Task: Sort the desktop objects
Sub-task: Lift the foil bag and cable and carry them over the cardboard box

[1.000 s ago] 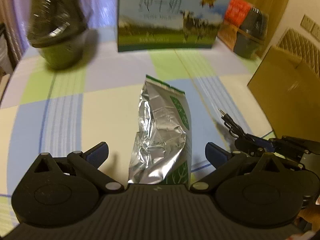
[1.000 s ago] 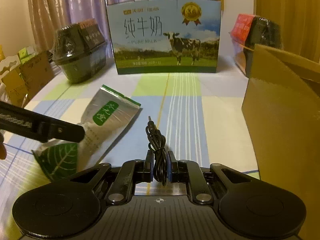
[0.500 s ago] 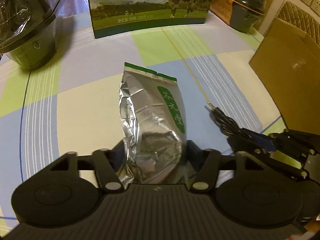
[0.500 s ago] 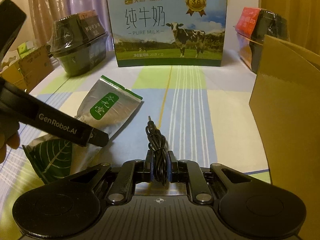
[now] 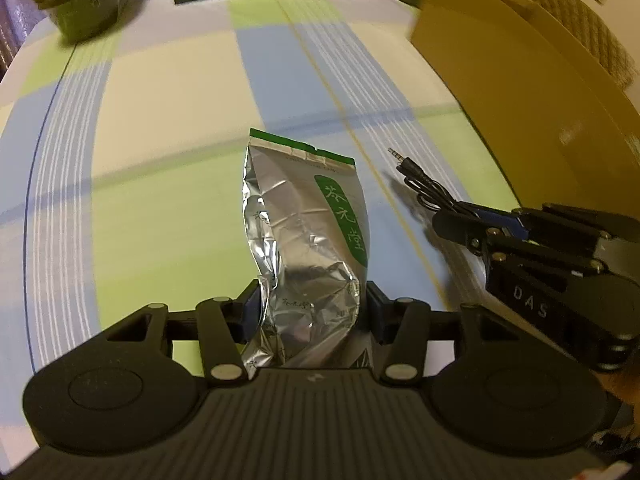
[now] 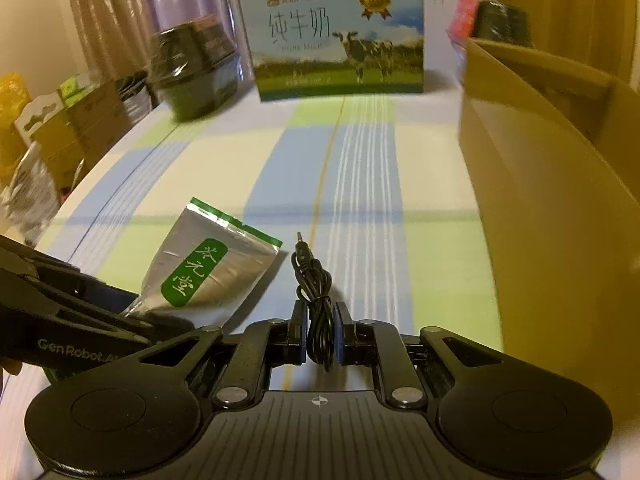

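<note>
Far left, a dark wrapped tub (image 6: pixel 196 68) on the checked tablecloth (image 5: pixel 168 120). Left gripper (image 5: pixel 310 314) clamped on a silver foil pouch (image 5: pixel 308 240), raised above the cloth. Beside it, right gripper (image 6: pixel 320 334) pinching a coiled black audio cable (image 6: pixel 314 280). Milk carton (image 6: pixel 336 36) behind; cardboard box (image 6: pixel 540 168) at right.

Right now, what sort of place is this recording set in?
Probably a home room used partly for storage: a table under a checked tablecloth, curtains behind, a milk carton case and stacked cardboard boxes alongside.
</note>
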Demonstrator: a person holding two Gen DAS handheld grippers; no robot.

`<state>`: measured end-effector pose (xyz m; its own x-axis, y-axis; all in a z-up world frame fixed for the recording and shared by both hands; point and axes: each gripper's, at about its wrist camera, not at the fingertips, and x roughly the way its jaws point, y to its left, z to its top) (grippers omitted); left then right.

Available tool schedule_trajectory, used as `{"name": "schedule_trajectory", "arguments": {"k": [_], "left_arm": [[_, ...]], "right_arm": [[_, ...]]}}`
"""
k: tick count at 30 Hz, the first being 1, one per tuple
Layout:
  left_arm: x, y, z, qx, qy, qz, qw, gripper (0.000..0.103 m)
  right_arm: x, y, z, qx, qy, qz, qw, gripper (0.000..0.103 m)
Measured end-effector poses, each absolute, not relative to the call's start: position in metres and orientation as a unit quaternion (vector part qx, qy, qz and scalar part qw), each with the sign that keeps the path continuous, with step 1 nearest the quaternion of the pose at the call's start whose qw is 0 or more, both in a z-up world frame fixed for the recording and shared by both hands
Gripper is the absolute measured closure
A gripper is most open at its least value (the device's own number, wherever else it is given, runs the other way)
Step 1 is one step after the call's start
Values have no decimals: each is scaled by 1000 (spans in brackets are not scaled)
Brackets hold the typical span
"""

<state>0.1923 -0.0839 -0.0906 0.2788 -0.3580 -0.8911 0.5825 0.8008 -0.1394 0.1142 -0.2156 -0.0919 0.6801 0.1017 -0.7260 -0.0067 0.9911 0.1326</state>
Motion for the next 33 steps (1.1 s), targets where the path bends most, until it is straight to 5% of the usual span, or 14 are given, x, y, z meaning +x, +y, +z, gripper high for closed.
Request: {"name": "schedule_trajectory", "arguments": {"k": [11,33], "left_arm": [[86,-72,-85,102,545,-282,783,53],[85,-85,-92,132,542,-278,782,37]], "right_arm": [[-4,-221,-93,6,428,39,903,93],[-12,-219,-105,-54,402,68,912,84]]}}
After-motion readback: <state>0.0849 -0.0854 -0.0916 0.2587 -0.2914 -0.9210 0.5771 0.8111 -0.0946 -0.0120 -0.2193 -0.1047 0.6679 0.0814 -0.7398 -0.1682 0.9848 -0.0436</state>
